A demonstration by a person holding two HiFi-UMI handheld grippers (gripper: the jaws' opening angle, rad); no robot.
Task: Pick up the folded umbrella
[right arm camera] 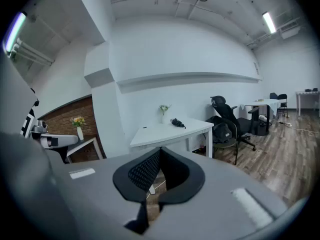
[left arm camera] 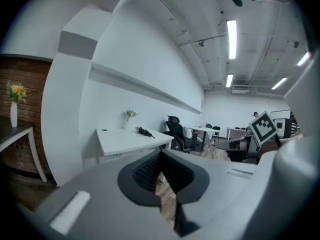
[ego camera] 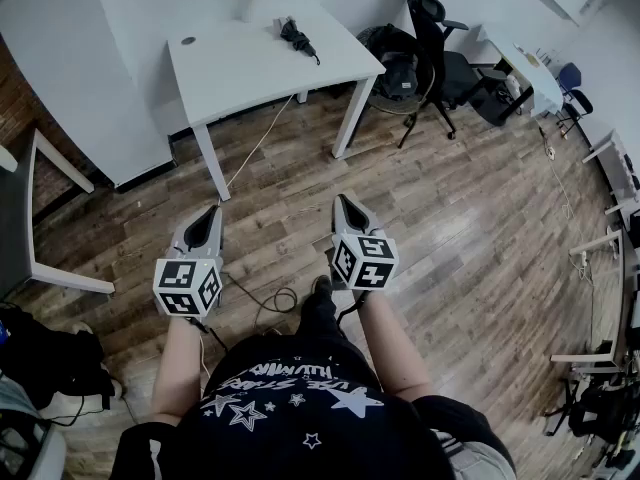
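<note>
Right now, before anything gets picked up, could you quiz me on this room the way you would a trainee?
1. Where does the folded umbrella lie? A: on the wooden floor. B: on the white table. C: on the office chair.
2. True or false: the left gripper and the right gripper are both shut and empty.
3. What stands on the table beside the umbrella?
Key: 1 B. 2 True. 3 A small vase with a plant sprig.

Folded umbrella [ego camera: 298, 38] on the far white table [ego camera: 230, 68] (right half); left gripper [ego camera: 212, 213] and right gripper [ego camera: 342, 201] near, above wooden floor [ego camera: 480, 218].
</note>
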